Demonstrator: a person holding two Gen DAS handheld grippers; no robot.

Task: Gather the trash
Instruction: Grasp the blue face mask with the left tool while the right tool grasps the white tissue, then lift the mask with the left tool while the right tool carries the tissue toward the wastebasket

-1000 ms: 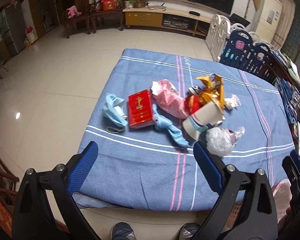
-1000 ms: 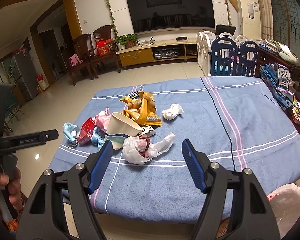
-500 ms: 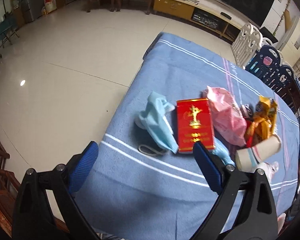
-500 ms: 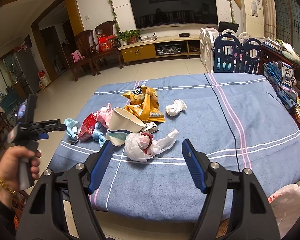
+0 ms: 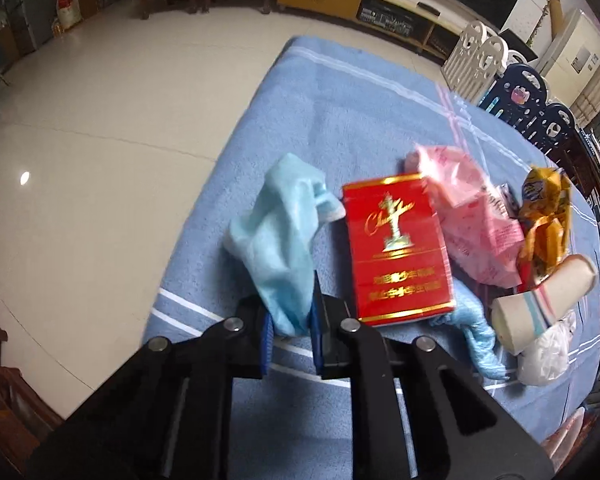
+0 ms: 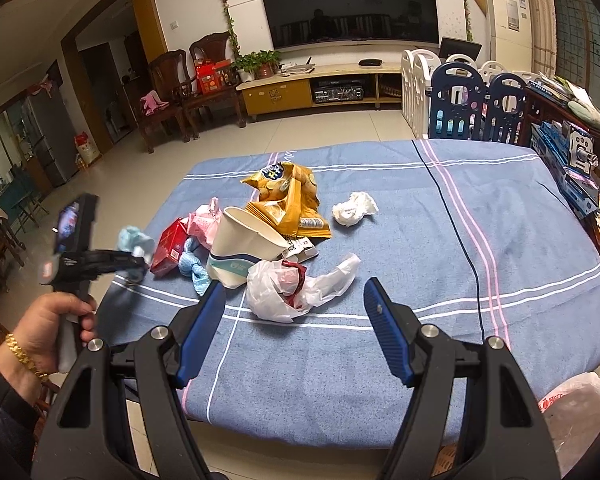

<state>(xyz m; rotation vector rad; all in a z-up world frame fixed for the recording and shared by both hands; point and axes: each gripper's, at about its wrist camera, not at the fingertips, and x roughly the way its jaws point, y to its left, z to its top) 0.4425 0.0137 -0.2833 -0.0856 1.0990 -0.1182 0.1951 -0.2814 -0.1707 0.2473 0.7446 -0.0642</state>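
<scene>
My left gripper (image 5: pixel 290 320) is shut on a light blue face mask (image 5: pixel 280 236) at the left edge of the blue tablecloth (image 5: pixel 340 112); the mask also shows in the right wrist view (image 6: pixel 134 240). Beside it lie a red cigarette box (image 5: pixel 398 248), a pink bag (image 5: pixel 472 224), a yellow snack bag (image 6: pixel 288 200), a paper cup (image 6: pixel 240 248), a white plastic bag (image 6: pixel 292 284) and a crumpled tissue (image 6: pixel 354 209). My right gripper (image 6: pixel 296 332) is open and empty above the table's near edge, just short of the white plastic bag.
A pale plastic bag (image 6: pixel 576 412) hangs at the table's near right corner. A blue cloth scrap (image 5: pixel 476 336) lies by the red box. Tiled floor (image 5: pixel 100 120) lies left of the table. A playpen fence (image 6: pixel 460 100) and shelf stand at the right.
My left gripper moved forward to the face mask and closed on it. My right gripper stayed open and almost still.
</scene>
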